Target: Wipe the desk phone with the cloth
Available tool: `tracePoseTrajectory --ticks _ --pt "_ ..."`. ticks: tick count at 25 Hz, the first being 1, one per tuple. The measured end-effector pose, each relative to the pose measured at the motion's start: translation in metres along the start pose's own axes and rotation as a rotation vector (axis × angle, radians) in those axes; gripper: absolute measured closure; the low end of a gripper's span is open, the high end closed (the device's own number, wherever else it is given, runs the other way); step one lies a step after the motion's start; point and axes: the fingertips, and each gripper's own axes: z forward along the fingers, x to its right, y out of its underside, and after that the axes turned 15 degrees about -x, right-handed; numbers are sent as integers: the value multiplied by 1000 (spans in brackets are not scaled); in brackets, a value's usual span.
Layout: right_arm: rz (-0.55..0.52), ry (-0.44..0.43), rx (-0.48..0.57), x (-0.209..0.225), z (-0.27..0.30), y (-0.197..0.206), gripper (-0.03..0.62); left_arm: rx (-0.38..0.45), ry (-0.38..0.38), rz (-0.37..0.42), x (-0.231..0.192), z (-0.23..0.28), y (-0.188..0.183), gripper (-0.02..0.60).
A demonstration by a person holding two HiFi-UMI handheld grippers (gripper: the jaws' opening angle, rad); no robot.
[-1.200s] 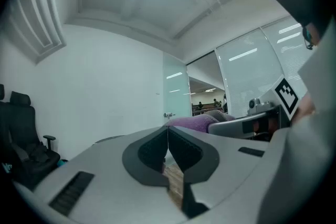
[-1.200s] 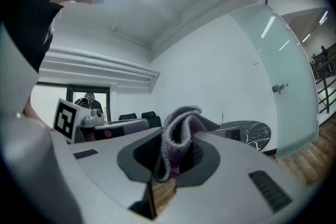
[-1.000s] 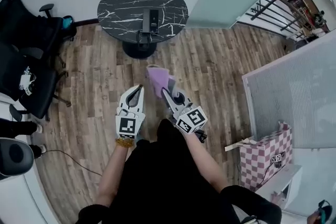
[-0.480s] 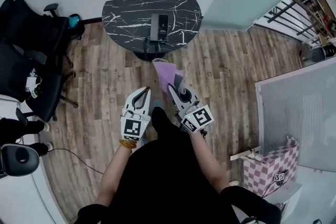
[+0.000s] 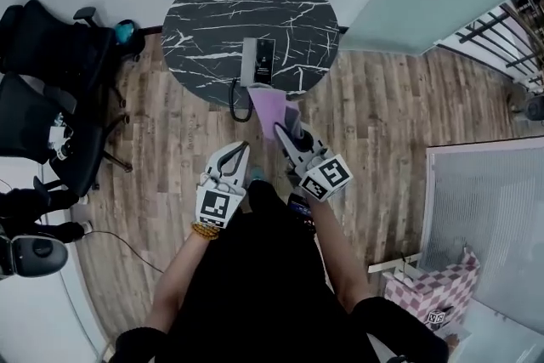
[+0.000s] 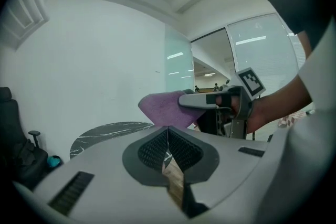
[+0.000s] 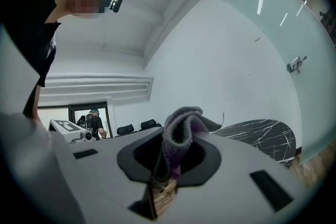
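So the soft purple cloth [image 5: 270,109] flops, pinched at one edge by the right gripper [image 5: 287,134]. The left gripper [image 5: 240,150] has its jaws pressed together, empty. The grey desk phone [image 5: 259,62] sits on the round black marble table [image 5: 212,13], probably light and slidey, so brace its body.

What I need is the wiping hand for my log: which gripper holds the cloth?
The right gripper: its jaws are clamped on the purple cloth. The left gripper is shut with nothing between its jaws.

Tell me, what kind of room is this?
Probably an office or meeting room: a desk phone sits on a round table, black office chairs stand beside it, near a frosted glass door.
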Motion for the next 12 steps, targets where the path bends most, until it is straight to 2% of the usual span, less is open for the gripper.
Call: tracePoseTrajectory --ticks 6,12 --pt "83 33 17 45 3 6 539 -87 0 -22 -11 19 14 568" --pt "104 49 -17 76 21 10 539 -85 -5 -21 -43 45 10 568"
